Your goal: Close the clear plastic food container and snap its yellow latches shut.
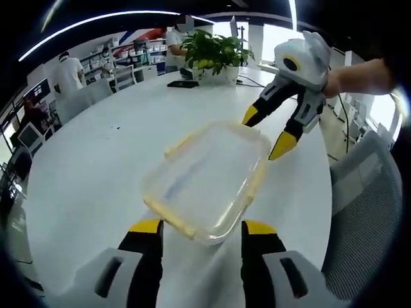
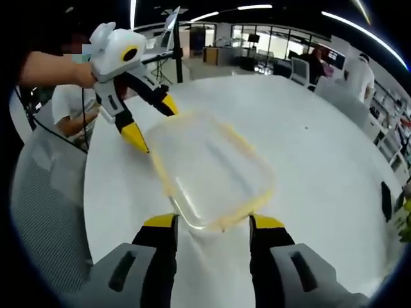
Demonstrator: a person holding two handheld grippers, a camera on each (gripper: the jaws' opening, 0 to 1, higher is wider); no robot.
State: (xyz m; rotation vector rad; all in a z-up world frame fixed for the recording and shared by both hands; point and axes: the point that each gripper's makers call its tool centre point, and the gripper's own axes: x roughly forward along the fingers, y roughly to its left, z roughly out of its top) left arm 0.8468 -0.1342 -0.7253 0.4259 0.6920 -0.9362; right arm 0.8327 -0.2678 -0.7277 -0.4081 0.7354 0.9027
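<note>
Here the clear plastic food container is seen resting flat on the white worktop, with its lid already laid over the base, so the closing appears done and the latching is judged to be the step in hand. Whether any yellow latch has been snapped down cannot be told from either view.

The left hand-held gripper is held open at one short end of the container, its jaws spread to either side of the near corner and gripping nothing. The right hand-held gripper is likewise open at the opposite short end, with nothing between its jaws; in the left gripper view it is seen just above the far end, one tip close to the rim.

For the next move, a jaw tip would probably have to be brought down onto a latch along a rim and pressed until it seats, while the other gripper steadies the box against sliding on the smooth surface.

Open room is ample: the worktop around the container is bare. A grey chair stands just beyond the worktop's edge on one side. A potted plant and a dark flat object sit well apart near the far edge.
</note>
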